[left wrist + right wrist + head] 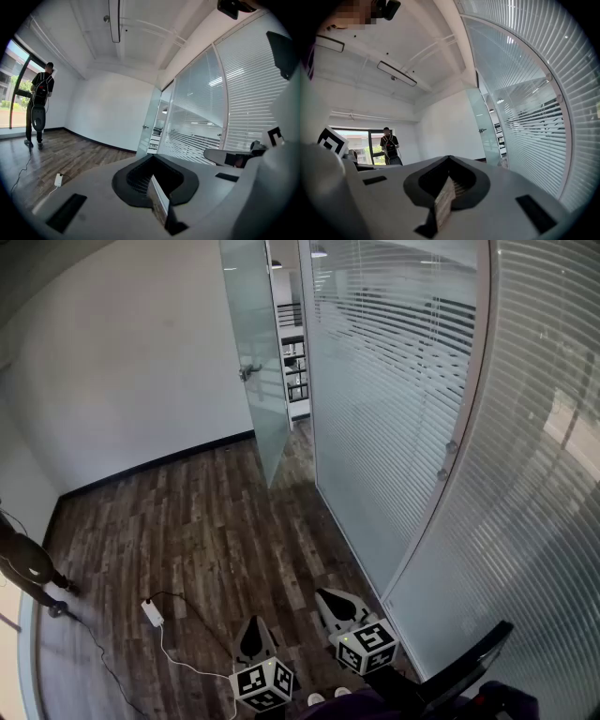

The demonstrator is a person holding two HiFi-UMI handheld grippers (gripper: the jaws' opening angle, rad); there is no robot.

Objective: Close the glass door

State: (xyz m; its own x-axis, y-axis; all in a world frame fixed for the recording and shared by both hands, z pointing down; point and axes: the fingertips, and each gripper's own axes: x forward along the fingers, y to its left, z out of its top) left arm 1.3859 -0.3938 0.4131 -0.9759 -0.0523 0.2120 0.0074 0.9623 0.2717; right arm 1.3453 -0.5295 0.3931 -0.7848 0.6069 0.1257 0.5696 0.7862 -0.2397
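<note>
Glass door (259, 352) at far end of striped glass wall (394, 418), upright, long axis vertical. It stands open, swung into the room, free edge pointing toward the camera over the wood floor (206, 521). Handle (248, 372) on the face toward the white wall. Left gripper (253, 629) and right gripper (334, 602) low in head view, well apart from door, aimed roughly toward it. Both sets of fingers clenched together, nothing between them, touching nothing. White adapter (152, 612) with cable on floor left of grippers. Person (40, 101) by window.
</note>
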